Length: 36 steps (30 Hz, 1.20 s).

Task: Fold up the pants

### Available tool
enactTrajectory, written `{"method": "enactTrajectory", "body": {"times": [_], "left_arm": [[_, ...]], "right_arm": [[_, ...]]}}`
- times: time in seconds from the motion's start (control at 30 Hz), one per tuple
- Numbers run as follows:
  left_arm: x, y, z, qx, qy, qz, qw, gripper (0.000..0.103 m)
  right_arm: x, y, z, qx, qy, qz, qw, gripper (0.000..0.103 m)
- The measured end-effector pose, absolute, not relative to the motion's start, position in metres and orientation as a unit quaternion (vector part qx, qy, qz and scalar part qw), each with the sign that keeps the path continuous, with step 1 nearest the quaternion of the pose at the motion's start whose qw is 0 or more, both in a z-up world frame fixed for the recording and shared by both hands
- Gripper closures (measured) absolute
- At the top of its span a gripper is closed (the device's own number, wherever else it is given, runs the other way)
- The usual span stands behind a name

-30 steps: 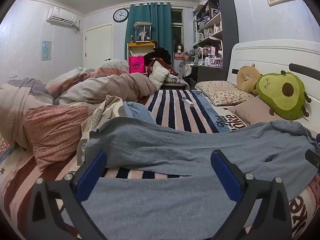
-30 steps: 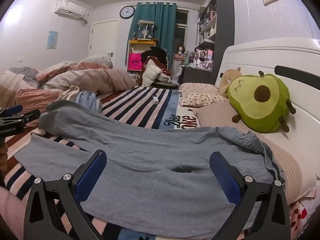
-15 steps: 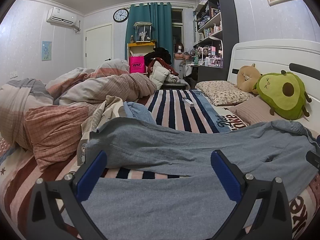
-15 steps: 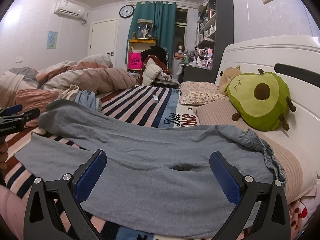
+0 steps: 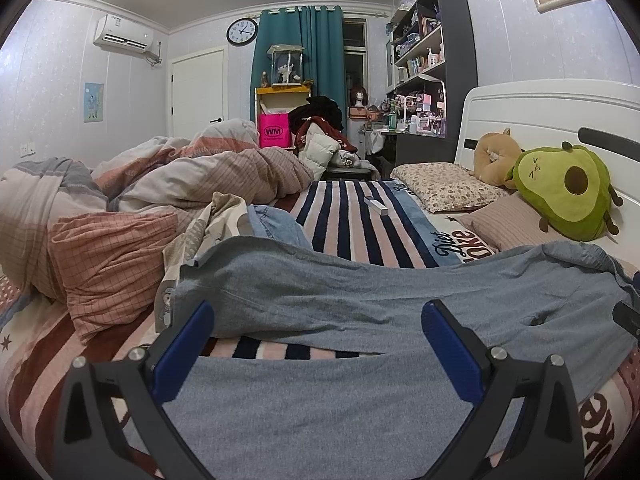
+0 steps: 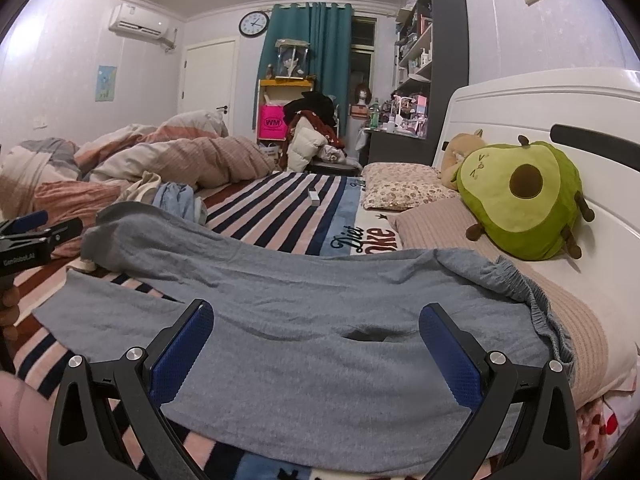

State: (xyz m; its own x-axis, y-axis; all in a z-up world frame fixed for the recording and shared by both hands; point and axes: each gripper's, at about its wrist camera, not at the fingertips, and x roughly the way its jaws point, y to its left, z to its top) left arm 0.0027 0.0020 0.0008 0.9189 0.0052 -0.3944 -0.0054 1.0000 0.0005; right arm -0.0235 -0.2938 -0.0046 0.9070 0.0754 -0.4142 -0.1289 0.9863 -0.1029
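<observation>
Left wrist view: the grey pants (image 5: 360, 312) lie spread across the striped blanket (image 5: 352, 224) on the bed, legs running out toward 9 o'clock and waistband toward 3 o'clock. The left gripper (image 5: 320, 344) hovers over the near leg with its jaws spread wide, nothing between them. At 10 o'clock a heaped duvet (image 5: 192, 176) and a pink checked pillow (image 5: 108, 256) crowd the leg ends, with a blue denim garment (image 5: 276, 228) just beyond the far leg.

Right wrist view: the right gripper (image 6: 316, 344) hangs above the seat of the pants (image 6: 304, 320), jaws released and empty. The elastic waistband rides up onto a beige pillow (image 6: 576, 312) at 3 o'clock. An avocado plush (image 6: 520, 196) sits at 2 o'clock against the white headboard (image 6: 540, 100). A small white box (image 6: 314, 197) rests on the stripes at 12 o'clock.
</observation>
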Motion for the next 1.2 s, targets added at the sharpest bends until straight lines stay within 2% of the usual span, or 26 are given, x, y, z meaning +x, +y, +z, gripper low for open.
{"method": "enactTrajectory", "body": {"times": [1.2], "left_arm": [[0.0090, 0.0012, 0.0031, 0.005, 0.203, 0.000, 0.979, 0.001]], "right_arm": [[-0.0206, -0.2962, -0.0008, -0.052, 0.215, 0.054, 0.974, 0.000]]}}
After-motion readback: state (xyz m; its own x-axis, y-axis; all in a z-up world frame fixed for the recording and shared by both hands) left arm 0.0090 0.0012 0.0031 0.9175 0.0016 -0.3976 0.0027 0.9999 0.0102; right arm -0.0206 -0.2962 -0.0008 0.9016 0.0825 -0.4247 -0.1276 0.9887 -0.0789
